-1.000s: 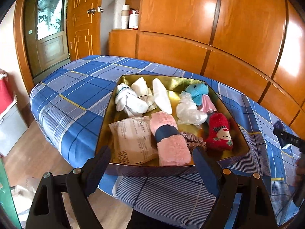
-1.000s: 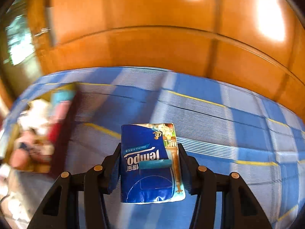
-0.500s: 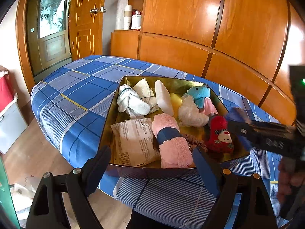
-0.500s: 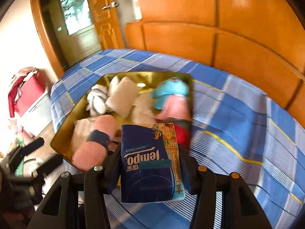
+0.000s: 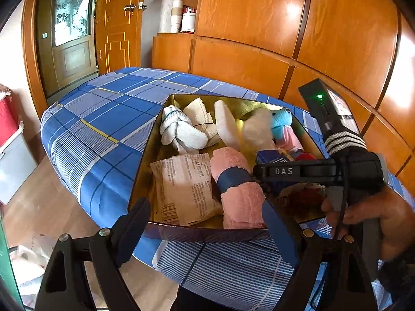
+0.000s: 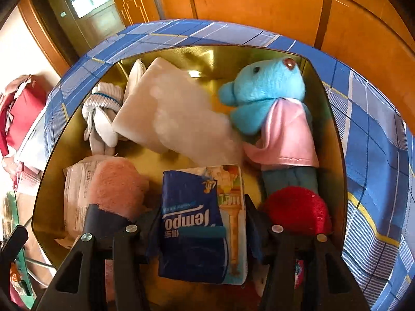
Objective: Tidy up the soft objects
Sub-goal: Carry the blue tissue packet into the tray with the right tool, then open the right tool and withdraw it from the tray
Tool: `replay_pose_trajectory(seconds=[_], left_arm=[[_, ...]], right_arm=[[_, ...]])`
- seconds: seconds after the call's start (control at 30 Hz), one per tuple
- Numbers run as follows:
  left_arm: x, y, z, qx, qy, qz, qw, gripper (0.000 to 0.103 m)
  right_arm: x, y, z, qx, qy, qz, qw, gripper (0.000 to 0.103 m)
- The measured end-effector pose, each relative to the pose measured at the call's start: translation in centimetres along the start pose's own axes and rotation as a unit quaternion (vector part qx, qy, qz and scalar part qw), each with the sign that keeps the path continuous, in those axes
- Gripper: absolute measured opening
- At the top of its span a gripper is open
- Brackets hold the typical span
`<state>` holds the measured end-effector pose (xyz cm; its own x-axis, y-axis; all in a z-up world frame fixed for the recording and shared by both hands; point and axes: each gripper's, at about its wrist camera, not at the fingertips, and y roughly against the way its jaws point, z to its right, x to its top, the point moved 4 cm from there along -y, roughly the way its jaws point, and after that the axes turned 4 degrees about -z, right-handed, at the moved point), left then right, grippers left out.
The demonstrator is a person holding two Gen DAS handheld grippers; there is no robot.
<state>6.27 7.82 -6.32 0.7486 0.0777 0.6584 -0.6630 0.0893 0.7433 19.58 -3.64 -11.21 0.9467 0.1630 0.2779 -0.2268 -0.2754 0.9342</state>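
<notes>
I've got the tissue pack low over the crowded gold tray, right tongs just easing but seemingly gripping, left tongs wide and empty; dropped here it may perch on the red plush.

blue plaid bedspread, wooden door, orange wall panels, red bag

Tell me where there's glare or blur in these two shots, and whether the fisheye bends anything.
Left wrist view: sharp, with bright glare patches on the wooden wall panels and bowed panel seams from the fisheye. Right wrist view: a glare spot on the gold tray, the white bundle looks hazy, the tissue pack is crisp, and the tray rim curves strongly.
</notes>
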Motion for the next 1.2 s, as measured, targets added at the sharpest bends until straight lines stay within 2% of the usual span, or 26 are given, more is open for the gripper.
replay_pose_trajectory(seconds=[0.27, 0.43, 0.67, 0.8, 0.97, 1.13, 1.2], left_arm=[[0.3, -0.5, 0.4, 0.002, -0.005, -0.003, 1.0000, 0.088], [0.2, -0.6, 0.8, 0.006, -0.010, -0.007, 0.9999, 0.088], [0.3, -0.2, 1.0, 0.007, -0.014, -0.002, 0.9999, 0.088], [0.4, -0.1, 1.1, 0.008, -0.015, 0.001, 0.9999, 0.088], [0.3, -0.4, 1.3, 0.010, -0.015, -0.004, 0.9998, 0.088], [0.5, -0.5, 1.3, 0.019, -0.020, -0.004, 0.9996, 0.088], [0.7, -0.4, 1.4, 0.022, -0.019, -0.002, 0.9996, 0.088]], right_arm=[[-1.0, 1.0, 0.6, 0.009, -0.001, 0.030, 1.000, 0.057], [-1.7, 3.3, 0.5, 0.008, 0.011, 0.062, 0.998, 0.065], [-2.5, 6.1, 0.3, 0.008, 0.015, 0.109, 0.994, 0.066], [-3.5, 6.8, 0.5, 0.007, 0.026, 0.112, 0.993, 0.066], [-3.8, 4.5, 1.0, -0.016, 0.034, 0.072, 0.997, 0.066], [-3.8, 3.7, 0.6, -0.037, 0.049, 0.077, 0.995, 0.065], [-4.0, 4.1, 0.7, -0.028, 0.038, 0.085, 0.995, 0.066]])
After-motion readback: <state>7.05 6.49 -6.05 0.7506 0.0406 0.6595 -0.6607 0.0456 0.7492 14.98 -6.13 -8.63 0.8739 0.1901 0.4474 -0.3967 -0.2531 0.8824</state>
